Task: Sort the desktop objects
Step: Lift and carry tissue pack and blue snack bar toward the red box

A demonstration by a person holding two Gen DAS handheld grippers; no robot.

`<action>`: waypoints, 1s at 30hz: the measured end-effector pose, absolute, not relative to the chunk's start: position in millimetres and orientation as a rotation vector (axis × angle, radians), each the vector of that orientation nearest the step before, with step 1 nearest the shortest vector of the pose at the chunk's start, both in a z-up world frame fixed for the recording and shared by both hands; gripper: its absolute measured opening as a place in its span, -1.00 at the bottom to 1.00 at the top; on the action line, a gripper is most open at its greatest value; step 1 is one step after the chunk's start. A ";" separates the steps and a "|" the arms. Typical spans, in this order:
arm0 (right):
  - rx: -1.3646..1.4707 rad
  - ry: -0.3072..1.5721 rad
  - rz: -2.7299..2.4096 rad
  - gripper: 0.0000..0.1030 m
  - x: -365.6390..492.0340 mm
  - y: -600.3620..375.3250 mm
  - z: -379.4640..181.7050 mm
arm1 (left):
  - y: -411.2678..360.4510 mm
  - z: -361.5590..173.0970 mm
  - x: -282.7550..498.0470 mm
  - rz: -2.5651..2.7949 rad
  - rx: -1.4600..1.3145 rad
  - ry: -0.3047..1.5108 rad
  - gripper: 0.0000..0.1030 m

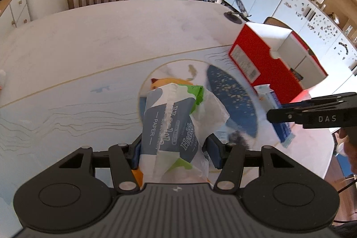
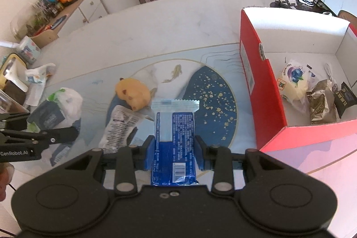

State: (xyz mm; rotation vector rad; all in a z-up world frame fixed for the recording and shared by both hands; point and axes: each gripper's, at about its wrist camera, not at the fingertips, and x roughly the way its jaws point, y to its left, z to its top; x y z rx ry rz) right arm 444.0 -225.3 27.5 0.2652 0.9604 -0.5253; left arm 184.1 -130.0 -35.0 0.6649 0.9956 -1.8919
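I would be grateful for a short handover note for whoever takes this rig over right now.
Left gripper: shut on a tissue pack, lifted off the table.
Right gripper: shut on a blue snack packet, also held up.
Red box: open, at the right, already holding three wrapped snacks.
Left on the mat: a yellow hamster toy and a white wrapper.
Next, probably: drop both held items, then fetch those two.

left gripper (image 1: 174, 148) clamped, angled down; right gripper (image 2: 174, 154) likewise
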 end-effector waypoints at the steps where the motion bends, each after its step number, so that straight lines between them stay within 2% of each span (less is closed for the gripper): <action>1: 0.268 0.954 -0.520 -0.31 442.2 -224.4 29.9 | -128.2 -31.6 181.0 -1.898 0.664 0.990 0.08; 10: 0.265 0.908 -0.512 -0.31 422.1 -224.1 49.7 | -120.9 5.3 154.3 -1.954 0.607 0.946 0.08; 18: 0.273 0.885 -0.524 -0.31 400.8 -236.8 64.4 | -124.8 18.6 119.8 -1.987 0.625 0.964 0.08; 30: 0.265 0.862 -0.541 -0.31 373.6 -268.5 84.1 | -124.6 39.3 53.3 -2.118 0.686 0.895 0.08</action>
